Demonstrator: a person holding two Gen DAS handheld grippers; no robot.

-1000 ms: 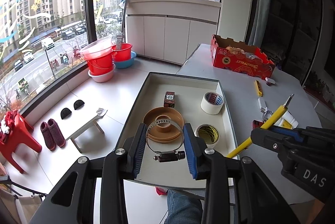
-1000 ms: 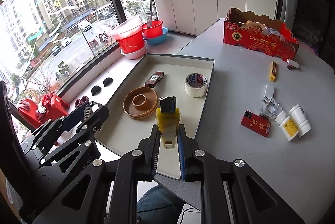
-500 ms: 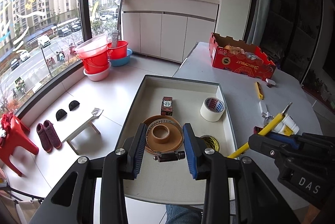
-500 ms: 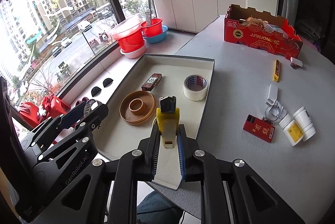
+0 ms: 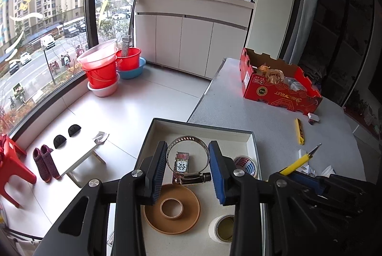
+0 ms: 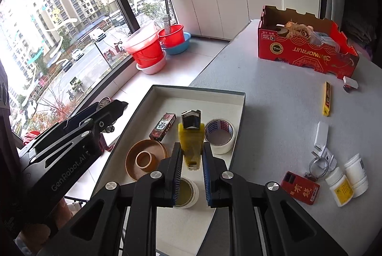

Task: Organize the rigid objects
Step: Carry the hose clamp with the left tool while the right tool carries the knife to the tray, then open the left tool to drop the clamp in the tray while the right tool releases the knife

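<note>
My left gripper [image 5: 188, 166] is shut on a metal hose clamp [image 5: 188, 143] and holds it above the white tray [image 5: 200, 128], over a small dark box [image 5: 181, 164]. My right gripper [image 6: 191, 167] is shut on a yellow utility knife [image 6: 191, 143], above the tray's [image 6: 198, 89] near end. In the tray lie a brown tape spool [image 6: 145, 158], a white tape roll [image 6: 219, 134], the small dark box [image 6: 163, 125] and another tape roll [image 6: 187, 192]. The left gripper also shows in the right wrist view [image 6: 105, 107].
On the grey table [image 6: 274, 93] lie a red cardboard box [image 6: 308, 52], a yellow cutter [image 6: 326, 101], a red packet [image 6: 299, 187], two white bottles [image 6: 346, 180], a second clamp [image 6: 318, 164] and a white card [image 6: 321, 134]. Red buckets [image 5: 102, 69] and a stool [image 5: 9, 165] stand on the floor at left.
My left gripper has moved forward over the tray with the clamp, from above the brown spool to above the small box. My right gripper has moved forward slightly with the knife.
</note>
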